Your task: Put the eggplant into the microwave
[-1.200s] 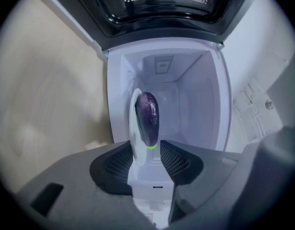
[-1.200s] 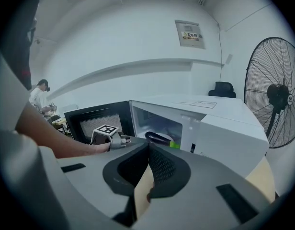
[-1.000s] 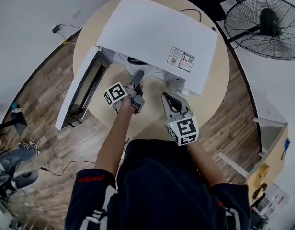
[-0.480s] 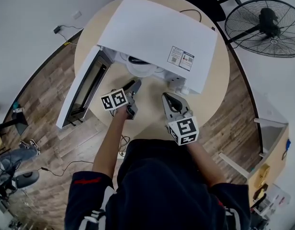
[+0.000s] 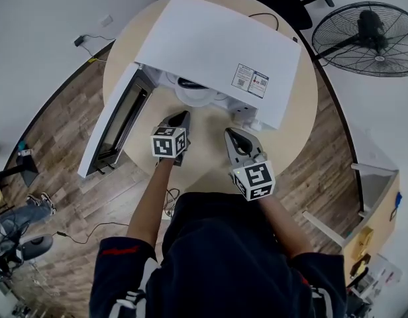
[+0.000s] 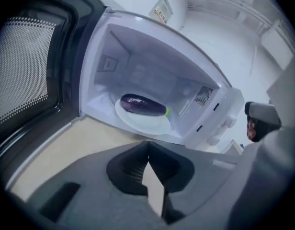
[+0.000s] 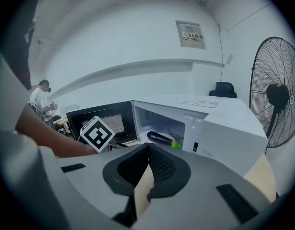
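Note:
The dark purple eggplant (image 6: 141,104) lies on the white plate (image 6: 138,122) inside the white microwave (image 5: 217,52), its green stem end to the right. It also shows in the right gripper view, eggplant (image 7: 161,138). The microwave's door (image 5: 114,121) stands wide open to the left. My left gripper (image 5: 181,116) hovers over the table just in front of the opening, jaws shut and empty; left gripper (image 6: 147,145) points at the cavity. My right gripper (image 5: 232,134) rests to its right, before the control panel, also shut with nothing in it, right gripper (image 7: 148,146).
The microwave sits on a round wooden table (image 5: 204,161) over wood flooring. A large standing fan (image 5: 369,35) is at the far right. Cables (image 5: 91,230) and shoes (image 5: 22,217) lie on the floor at the left. A person (image 7: 40,99) stands far back.
My left gripper has pulled back from the microwave's mouth and rolled, so its marker cube now faces up, and its jaws have come together. The right gripper has kept still.

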Demonstrator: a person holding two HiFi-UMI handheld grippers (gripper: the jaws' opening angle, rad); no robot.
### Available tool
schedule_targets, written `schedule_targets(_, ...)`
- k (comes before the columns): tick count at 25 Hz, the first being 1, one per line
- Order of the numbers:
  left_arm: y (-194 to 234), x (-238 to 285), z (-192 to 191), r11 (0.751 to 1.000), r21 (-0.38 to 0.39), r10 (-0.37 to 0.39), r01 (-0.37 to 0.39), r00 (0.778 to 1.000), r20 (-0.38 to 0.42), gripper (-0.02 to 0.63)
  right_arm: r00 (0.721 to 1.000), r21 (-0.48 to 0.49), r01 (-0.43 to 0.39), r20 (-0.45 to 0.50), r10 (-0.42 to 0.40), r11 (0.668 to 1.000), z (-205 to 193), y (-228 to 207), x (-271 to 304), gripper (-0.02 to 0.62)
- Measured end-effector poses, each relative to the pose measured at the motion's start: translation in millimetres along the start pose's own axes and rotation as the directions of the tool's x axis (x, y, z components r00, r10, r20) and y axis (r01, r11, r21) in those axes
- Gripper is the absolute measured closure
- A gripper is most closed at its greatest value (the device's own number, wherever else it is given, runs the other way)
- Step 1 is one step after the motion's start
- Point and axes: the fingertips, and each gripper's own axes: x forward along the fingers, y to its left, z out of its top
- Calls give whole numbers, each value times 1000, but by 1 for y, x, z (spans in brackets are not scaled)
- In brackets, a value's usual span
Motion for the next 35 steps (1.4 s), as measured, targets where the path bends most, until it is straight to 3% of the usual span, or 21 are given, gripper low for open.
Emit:
schedule_targets(4, -2, 4, 5, 998, 45, 34, -34, 999, 2, 589, 1000, 5, 2, -4, -2, 1000, -1, -2, 1, 584)
schedule_targets(35, 1, 48, 35, 999, 31, 30, -29, 999, -25, 589, 999, 29, 36, -17, -36, 999, -5, -18, 7, 584)
